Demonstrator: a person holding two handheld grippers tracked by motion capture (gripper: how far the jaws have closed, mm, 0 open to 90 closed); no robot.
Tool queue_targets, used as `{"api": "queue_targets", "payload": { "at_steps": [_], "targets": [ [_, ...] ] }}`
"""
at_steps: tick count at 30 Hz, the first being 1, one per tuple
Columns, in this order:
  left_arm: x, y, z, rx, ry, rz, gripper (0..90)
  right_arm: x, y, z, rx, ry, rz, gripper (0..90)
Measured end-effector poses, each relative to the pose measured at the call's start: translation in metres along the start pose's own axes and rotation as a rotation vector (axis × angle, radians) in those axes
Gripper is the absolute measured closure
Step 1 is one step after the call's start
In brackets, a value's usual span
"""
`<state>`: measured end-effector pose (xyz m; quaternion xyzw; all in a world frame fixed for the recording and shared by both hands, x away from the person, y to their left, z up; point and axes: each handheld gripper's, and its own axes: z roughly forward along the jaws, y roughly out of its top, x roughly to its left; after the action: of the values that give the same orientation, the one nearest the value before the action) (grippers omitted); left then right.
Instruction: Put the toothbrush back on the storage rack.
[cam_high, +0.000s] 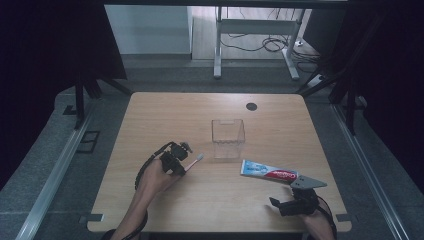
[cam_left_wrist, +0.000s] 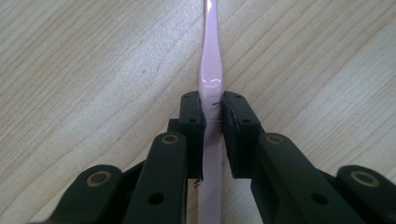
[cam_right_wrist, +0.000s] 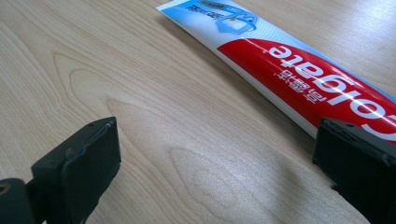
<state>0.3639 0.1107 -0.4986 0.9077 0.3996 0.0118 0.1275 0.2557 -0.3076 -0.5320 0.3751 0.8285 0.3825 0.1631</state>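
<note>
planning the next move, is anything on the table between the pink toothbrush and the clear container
Nothing visible: the pink toothbrush, clamped in the left tool, points toward the clear container across bare table. The toothpaste tube lies off to the right.

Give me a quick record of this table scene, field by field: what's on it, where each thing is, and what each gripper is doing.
surface: wooden table
toothbrush: pink, lying on the table, left of the box
clear box: open-topped, empty, near the table's middle
toothpaste tube: red, white and blue, lying flat right of the box
left gripper: shut on the toothbrush handle
right gripper: open, jaws wide, beside the tube's near end, holding nothing
dark round spot: far side of the table
</note>
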Motion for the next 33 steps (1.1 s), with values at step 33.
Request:
{"api": "queue_targets", "payload": {
  "at_steps": [33],
  "targets": [
    [0.01, -0.012, -0.061, -0.288, -0.032, -0.008, 78.8, 0.0, 0.0, 0.0, 0.007, -0.007, -0.001, 1.9]
  ]
}}
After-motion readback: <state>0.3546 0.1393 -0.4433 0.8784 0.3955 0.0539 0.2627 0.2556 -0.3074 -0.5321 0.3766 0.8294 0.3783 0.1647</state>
